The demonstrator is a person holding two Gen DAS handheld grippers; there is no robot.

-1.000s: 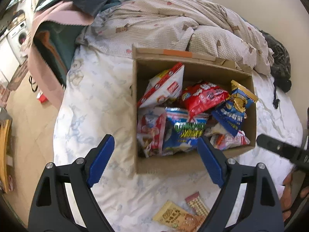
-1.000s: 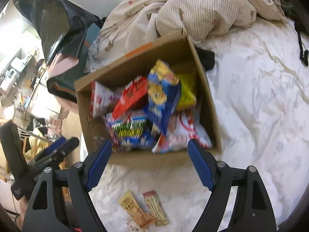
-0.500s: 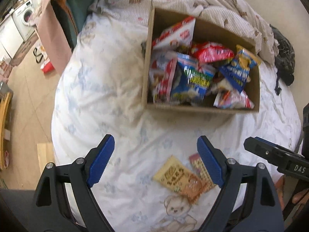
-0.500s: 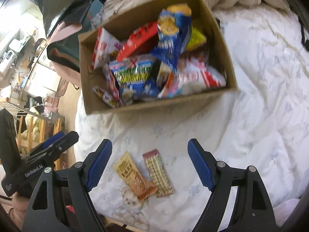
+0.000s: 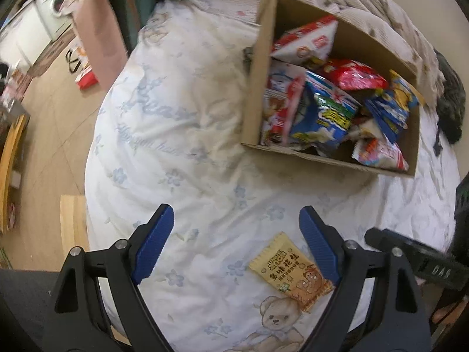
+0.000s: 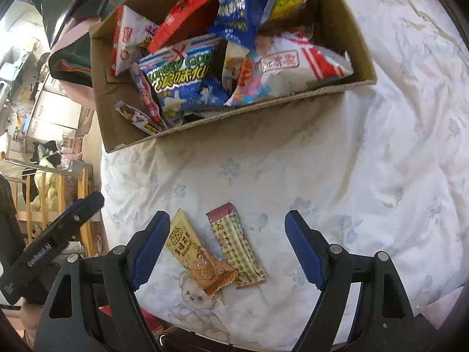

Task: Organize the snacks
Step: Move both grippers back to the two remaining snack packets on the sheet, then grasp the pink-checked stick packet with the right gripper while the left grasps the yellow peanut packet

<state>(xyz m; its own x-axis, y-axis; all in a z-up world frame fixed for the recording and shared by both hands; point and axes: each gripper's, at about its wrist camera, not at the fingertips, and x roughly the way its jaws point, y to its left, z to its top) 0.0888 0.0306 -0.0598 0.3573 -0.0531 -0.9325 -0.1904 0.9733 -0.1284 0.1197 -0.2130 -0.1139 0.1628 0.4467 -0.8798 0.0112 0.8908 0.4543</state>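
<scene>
Right wrist view: right gripper (image 6: 225, 246) hangs with jaws apart over two loose snack packets (image 6: 200, 253), likely next to pick. Left gripper (image 5: 236, 243) also gapes, empty. Farther off, box (image 6: 252, 108) holds sorted snacks.

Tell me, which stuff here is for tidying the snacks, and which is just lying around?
For the job: the cardboard box full of snack bags, the yellow peanut packet, the checked snack bar, and both open claws, left and right.

Just lying around: the rumpled blanket, the washing machine, the teddy-bear bedsheet.
</scene>
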